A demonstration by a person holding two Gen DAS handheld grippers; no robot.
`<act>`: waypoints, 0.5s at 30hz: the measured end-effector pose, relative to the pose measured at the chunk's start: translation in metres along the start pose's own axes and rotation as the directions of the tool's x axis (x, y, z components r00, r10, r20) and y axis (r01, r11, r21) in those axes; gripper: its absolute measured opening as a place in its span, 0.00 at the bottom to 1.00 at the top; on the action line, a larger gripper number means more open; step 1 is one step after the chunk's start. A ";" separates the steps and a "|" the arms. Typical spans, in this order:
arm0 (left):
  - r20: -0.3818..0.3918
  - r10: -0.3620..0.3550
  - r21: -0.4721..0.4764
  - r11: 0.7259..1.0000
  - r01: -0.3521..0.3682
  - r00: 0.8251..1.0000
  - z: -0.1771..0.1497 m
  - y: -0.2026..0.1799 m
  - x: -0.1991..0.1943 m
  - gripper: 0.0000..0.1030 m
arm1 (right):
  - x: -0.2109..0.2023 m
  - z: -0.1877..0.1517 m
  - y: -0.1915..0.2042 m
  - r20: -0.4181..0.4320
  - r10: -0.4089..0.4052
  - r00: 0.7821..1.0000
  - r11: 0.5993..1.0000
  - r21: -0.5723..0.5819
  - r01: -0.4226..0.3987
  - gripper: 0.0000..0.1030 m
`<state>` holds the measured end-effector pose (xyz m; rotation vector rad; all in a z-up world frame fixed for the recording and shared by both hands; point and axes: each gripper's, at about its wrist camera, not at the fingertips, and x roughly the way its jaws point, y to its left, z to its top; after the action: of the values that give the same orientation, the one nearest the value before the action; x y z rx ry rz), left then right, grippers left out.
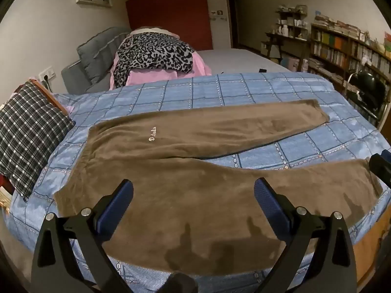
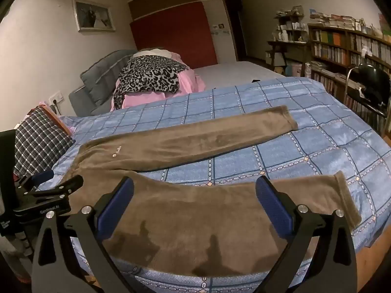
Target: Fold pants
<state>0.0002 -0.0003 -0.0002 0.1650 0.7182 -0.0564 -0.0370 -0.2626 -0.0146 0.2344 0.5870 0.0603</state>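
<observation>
Brown fleece pants [image 1: 195, 146] lie spread flat on the blue checked bedspread [image 1: 244, 88], waistband at the left, both legs pointing right in a V. They also show in the right wrist view [image 2: 185, 195]. My left gripper [image 1: 194, 190] is open and empty, hovering above the near leg close to the hips. My right gripper [image 2: 195, 188] is open and empty, above the near leg further right. The right gripper's tip shows at the left view's right edge [image 1: 381, 166]; the left gripper shows at the right view's left edge [image 2: 56, 190].
A plaid pillow [image 1: 29, 134] lies left of the waistband. A pile of leopard-print and pink bedding [image 1: 156, 56] sits beyond the bedspread. A bookshelf [image 1: 347, 48] and a black chair [image 1: 366, 92] stand to the right. The bed's near edge runs below the grippers.
</observation>
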 end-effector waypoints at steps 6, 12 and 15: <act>0.007 0.000 -0.005 1.000 0.000 1.000 0.001 0.000 -0.001 0.95 | 0.000 0.000 -0.001 -0.004 0.000 1.000 1.000 0.004 0.000 0.98; 0.005 0.002 -0.010 1.000 -0.002 1.000 -0.007 0.001 0.002 0.95 | 0.002 -0.002 -0.004 -0.008 -0.006 1.000 1.000 0.004 0.006 0.98; 0.003 0.002 -0.012 1.000 -0.002 1.000 -0.010 -0.001 0.004 0.95 | 0.002 -0.005 -0.008 -0.011 -0.014 1.000 1.000 0.008 0.014 0.98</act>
<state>-0.0032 0.0010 -0.0108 0.1543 0.7151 -0.0503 -0.0385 -0.2692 -0.0220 0.2378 0.6003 0.0460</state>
